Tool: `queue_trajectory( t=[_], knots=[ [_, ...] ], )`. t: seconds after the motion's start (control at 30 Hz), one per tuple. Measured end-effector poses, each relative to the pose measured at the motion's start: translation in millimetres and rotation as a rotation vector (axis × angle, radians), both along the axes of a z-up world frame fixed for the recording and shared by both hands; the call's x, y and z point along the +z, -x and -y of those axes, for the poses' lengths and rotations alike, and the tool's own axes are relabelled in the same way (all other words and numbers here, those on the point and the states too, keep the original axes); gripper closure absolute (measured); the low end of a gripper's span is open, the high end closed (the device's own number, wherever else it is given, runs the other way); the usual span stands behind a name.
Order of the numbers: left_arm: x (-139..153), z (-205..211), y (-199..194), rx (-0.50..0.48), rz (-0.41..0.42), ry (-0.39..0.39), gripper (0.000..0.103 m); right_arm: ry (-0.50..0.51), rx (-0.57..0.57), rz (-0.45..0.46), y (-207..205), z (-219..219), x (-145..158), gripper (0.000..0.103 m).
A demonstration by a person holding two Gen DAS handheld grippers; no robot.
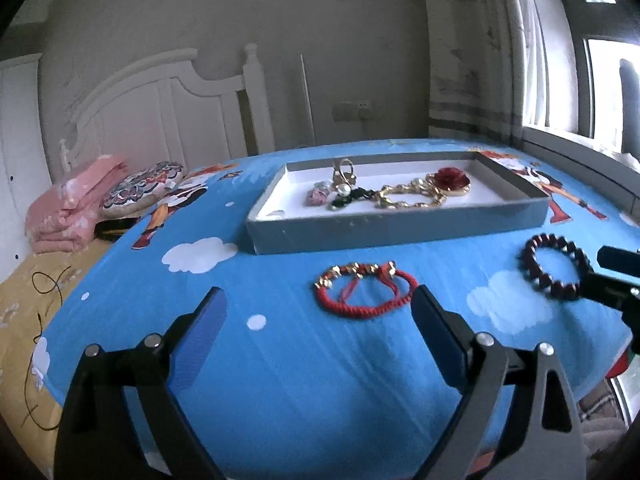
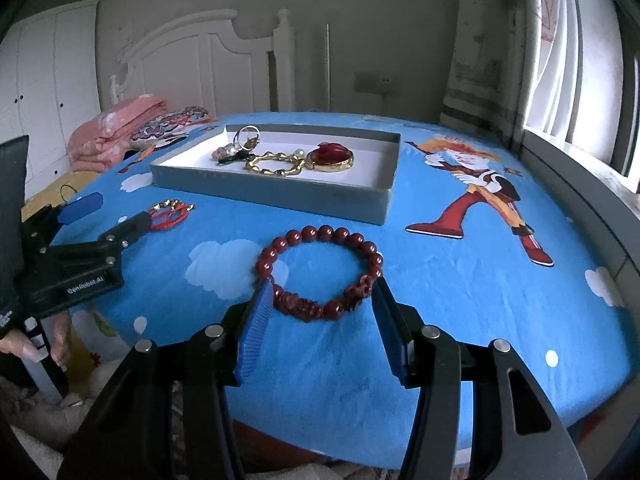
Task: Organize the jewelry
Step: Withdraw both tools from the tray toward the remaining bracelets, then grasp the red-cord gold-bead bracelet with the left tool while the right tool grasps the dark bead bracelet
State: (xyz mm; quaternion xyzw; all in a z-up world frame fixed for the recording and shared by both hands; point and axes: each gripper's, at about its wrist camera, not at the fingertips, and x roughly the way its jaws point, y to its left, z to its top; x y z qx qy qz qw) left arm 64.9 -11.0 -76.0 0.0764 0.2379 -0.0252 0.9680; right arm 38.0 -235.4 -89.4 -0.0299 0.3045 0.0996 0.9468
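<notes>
The right gripper [image 2: 322, 312] spreads its blue fingers [image 2: 256, 328] around the dark red beaded bracelet [image 2: 318, 272] on the cloud-print blue tabletop [image 2: 460, 300], while the open left gripper [image 1: 316, 320], marked "GenRobot.AI", nears the red braided cord bracelet [image 1: 364, 290] before the grey jewelry tray [image 1: 396, 226].

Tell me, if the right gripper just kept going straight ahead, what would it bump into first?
Probably the dark red bead bracelet: the open right gripper already has its near side between the jaws. Beyond it stands the grey tray.
</notes>
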Motion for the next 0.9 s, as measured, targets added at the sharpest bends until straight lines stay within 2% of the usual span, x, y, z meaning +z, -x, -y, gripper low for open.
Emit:
queue_trajectory(
  t=[0.17,0.2,0.33,0.47,0.7,0.8,0.9],
  knots=[
    [-2.0,-0.3,2.0,0.005,0.001,0.001,0.013,0.019,0.016,-0.024,5.9,-1.9,-7.3,0.054],
    [-2.2,-0.7,1.7,0.007,0.000,0.005,0.013,0.016,0.022,-0.020,6.9,-2.5,-7.8,0.056],
    [-2.3,-3.7,2.1,0.012,-0.001,0.010,0.011,0.043,0.060,-0.010,9.2,-13.2,-7.3,0.077],
    [-2.7,-4.4,1.2,0.013,-0.005,0.014,0.011,0.076,0.094,0.007,3.6,-26.6,-7.2,0.078],
    [-5.2,-4.6,-0.7,0.009,-0.018,0.013,0.010,0.010,0.123,-0.025,-29.1,-36.3,-5.3,0.077],
    [-6.2,-8.4,-1.9,0.023,-0.022,0.020,0.010,0.001,0.173,-0.029,-27.0,-46.7,-2.5,0.077],
    [-8.0,-14.9,-4.5,0.042,-0.036,0.039,0.009,0.027,0.204,0.025,-15.1,-52.7,4.9,0.077]
  ],
)
